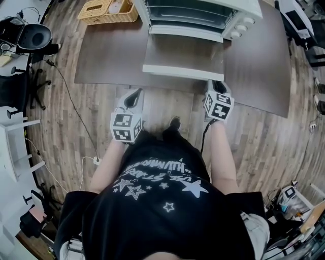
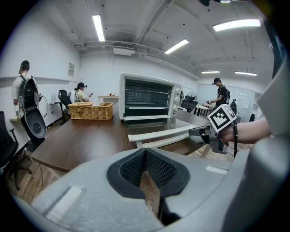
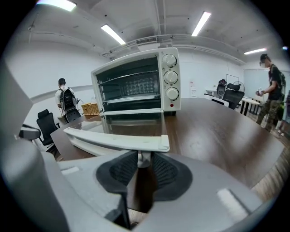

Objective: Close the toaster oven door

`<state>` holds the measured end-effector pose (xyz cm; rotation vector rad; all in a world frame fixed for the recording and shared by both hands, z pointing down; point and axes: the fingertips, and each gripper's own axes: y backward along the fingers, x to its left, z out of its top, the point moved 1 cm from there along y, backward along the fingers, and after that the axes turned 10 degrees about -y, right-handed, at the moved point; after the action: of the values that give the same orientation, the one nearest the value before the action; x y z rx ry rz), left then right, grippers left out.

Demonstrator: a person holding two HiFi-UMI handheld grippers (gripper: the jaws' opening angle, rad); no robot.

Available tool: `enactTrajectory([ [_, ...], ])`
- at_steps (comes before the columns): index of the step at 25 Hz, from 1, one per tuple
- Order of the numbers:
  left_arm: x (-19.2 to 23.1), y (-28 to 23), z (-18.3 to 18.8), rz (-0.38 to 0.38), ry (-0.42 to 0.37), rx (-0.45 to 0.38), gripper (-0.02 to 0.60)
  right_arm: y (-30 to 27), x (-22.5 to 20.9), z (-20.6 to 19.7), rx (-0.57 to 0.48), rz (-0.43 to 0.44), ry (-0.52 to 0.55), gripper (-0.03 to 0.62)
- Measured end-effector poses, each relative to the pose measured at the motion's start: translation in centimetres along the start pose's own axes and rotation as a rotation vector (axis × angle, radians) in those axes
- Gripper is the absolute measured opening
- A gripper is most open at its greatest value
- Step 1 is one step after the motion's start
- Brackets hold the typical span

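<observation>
A white toaster oven [image 1: 203, 15] [image 3: 136, 84] stands at the back of a dark brown table [image 1: 111, 56]. Its glass door [image 1: 185, 53] lies open and flat toward me, with the white handle bar [image 1: 183, 72] [image 3: 118, 140] along the front edge. My right gripper [image 1: 216, 85] [image 3: 144, 159] is at the handle's right end, its pads closed on the handle's short post. My left gripper [image 1: 134, 96] [image 2: 145, 154] hangs in front of the table edge, left of the door, shut with nothing in it. The left gripper view shows the handle [image 2: 163, 134] with the right gripper [image 2: 199, 132] at its end.
A wicker basket [image 1: 107, 10] [image 2: 90, 110] sits on the table's far left corner. An office chair [image 1: 33, 38] stands on the left, and a cable [image 1: 71, 101] runs across the wooden floor. People stand by desks in the background of both gripper views.
</observation>
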<state>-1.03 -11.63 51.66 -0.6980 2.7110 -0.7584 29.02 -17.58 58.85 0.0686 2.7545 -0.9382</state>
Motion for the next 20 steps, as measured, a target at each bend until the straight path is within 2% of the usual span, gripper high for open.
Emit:
enactTrajectory([
  [5,0.0,-0.1,0.0,0.002,0.007,0.005,0.011,0.0,-0.2,-0.1,0.009,-0.004,0.002,0.093],
  [20,-0.3,-0.5,2.4,-0.008,0.003,-0.049,0.011,1.7,0.3,2.2,-0.009,0.017,-0.033,0.078],
])
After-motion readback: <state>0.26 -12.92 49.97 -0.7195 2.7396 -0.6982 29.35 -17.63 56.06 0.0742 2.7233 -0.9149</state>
